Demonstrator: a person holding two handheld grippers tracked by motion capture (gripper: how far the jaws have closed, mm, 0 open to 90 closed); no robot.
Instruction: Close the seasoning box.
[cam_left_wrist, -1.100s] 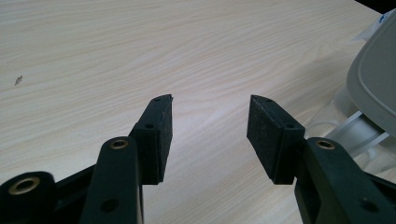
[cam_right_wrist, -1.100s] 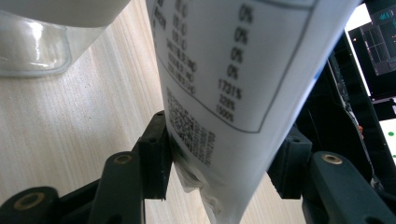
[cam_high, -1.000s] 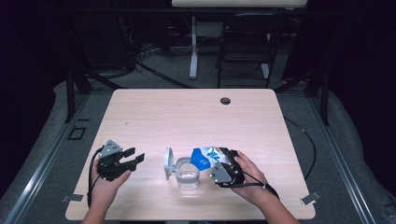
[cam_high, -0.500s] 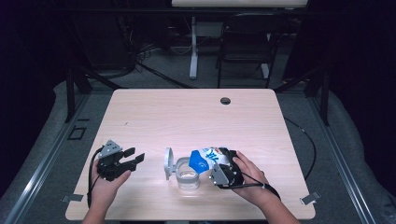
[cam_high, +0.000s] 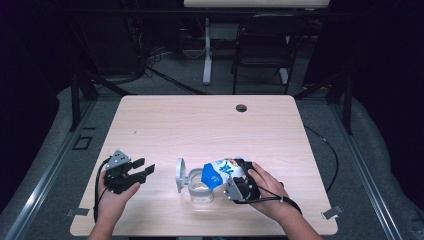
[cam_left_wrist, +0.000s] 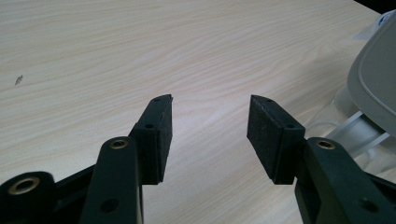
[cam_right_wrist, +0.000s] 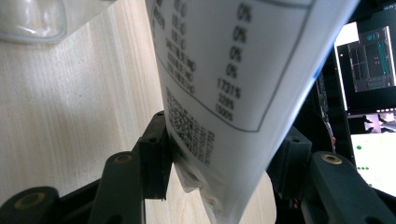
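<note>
From the high view, the pale wooden table (cam_high: 210, 125) lies bare across its whole far half, apart from a small dark round grommet hole (cam_high: 241, 108) near the far edge, so there is wide open room there. All the work sits close to the near edge. The left claw (cam_high: 142, 170) rests on the table near the front left corner, jaws parted with nothing between them, well apart from the clear plastic jar (cam_high: 201, 187) with its grey hinged lid (cam_high: 179, 175) standing open on the jar's left side. The right claw (cam_high: 239, 180) holds a white and blue printed pouch (cam_high: 220, 172), tilted with its blue end over the jar's mouth (whether it touches the rim I cannot tell).

In the left gripper view, the left claw's two black pads stand wide and empty over bare wood; the grey lid (cam_left_wrist: 376, 79) and the clear jar (cam_left_wrist: 348, 135) sit at the right edge.

In the right gripper view, the pouch (cam_right_wrist: 238, 84) with its printed nutrition table passes between the jaws, the left one pressed against its lower end. A corner of clear plastic (cam_right_wrist: 32, 18) shows top left, and lit monitor screens (cam_right_wrist: 371, 88) glow at right.
</note>
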